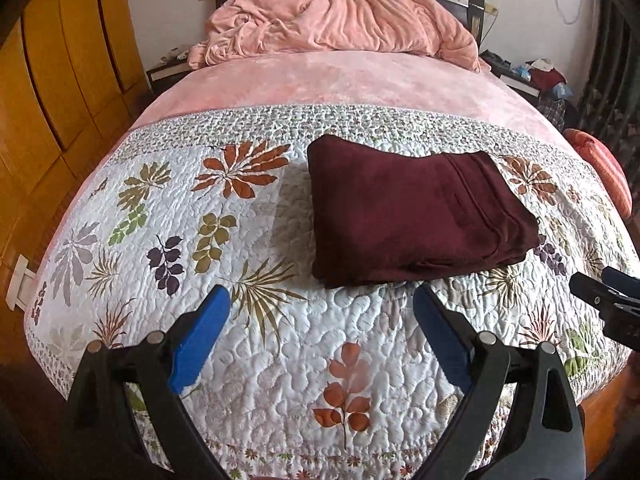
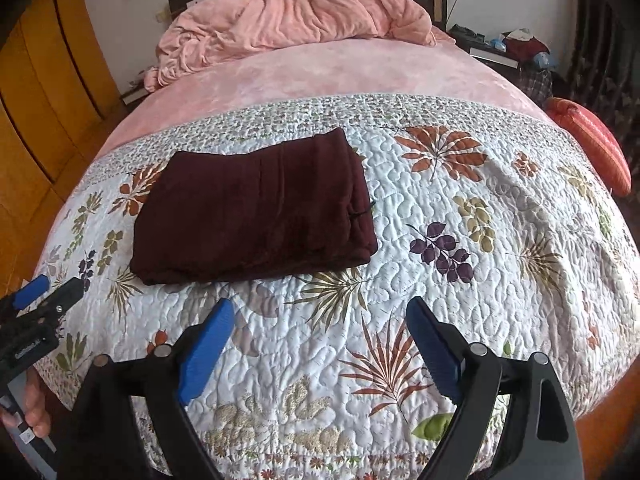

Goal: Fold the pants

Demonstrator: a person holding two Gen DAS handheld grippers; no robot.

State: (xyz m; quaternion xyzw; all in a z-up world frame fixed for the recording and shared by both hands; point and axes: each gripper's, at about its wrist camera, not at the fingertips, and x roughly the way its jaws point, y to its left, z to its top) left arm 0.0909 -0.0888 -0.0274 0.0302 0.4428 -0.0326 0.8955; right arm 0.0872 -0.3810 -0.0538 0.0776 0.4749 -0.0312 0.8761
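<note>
Currently the bed (image 1: pixel 360 88) is carrying a leaf-print quilt (image 1: pixel 248 360) and a heaped pink blanket (image 1: pixel 340 20) at the headboard. Maroon pants (image 1: pixel 416 216) are lying on the quilt's mid-section as a compact folded rectangle, layered edges stacking along one side. Bare quilt is surrounding them on all sides. Left gripper (image 1: pixel 322 320) and right gripper (image 2: pixel 320 324) are hovering spread wide, holding nothing, short of the pants.

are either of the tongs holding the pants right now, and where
Nothing is held. Left tongs and right tongs are both open over the quilt; the folded pants lie untouched.
</note>
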